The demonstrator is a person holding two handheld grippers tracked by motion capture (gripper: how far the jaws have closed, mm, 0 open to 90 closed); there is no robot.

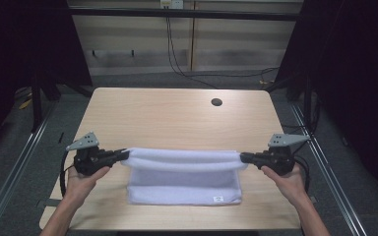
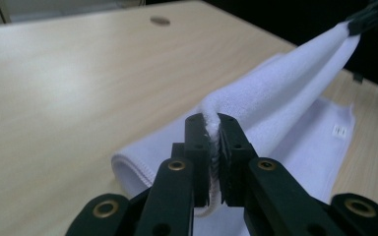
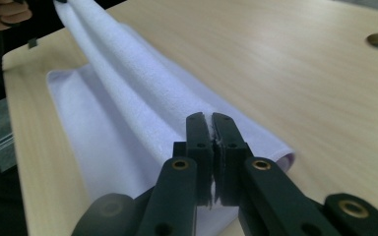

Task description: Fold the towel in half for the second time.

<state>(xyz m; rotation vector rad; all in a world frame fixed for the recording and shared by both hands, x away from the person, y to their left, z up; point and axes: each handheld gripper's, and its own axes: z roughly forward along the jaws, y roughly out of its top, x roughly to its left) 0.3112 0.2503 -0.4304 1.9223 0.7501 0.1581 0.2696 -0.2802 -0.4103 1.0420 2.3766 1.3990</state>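
A white towel [image 1: 184, 179] lies folded near the front of the wooden table [image 1: 177, 113], with a small label at its front right corner. Its upper layer is lifted and stretched between the two grippers. My left gripper [image 1: 124, 155] is shut on the towel's left corner, and in the left gripper view the towel [image 2: 275, 93] is pinched between the jaws of the left gripper [image 2: 212, 123]. My right gripper [image 1: 243, 158] is shut on the right corner; the right gripper view shows the towel [image 3: 128, 88] squeezed in the right gripper [image 3: 211, 120].
A round cable hole [image 1: 216, 102] sits at the table's back right. Cables hang down the wall panel [image 1: 177, 54] behind the table. Metal rails [image 1: 15, 162] run along the floor on both sides.
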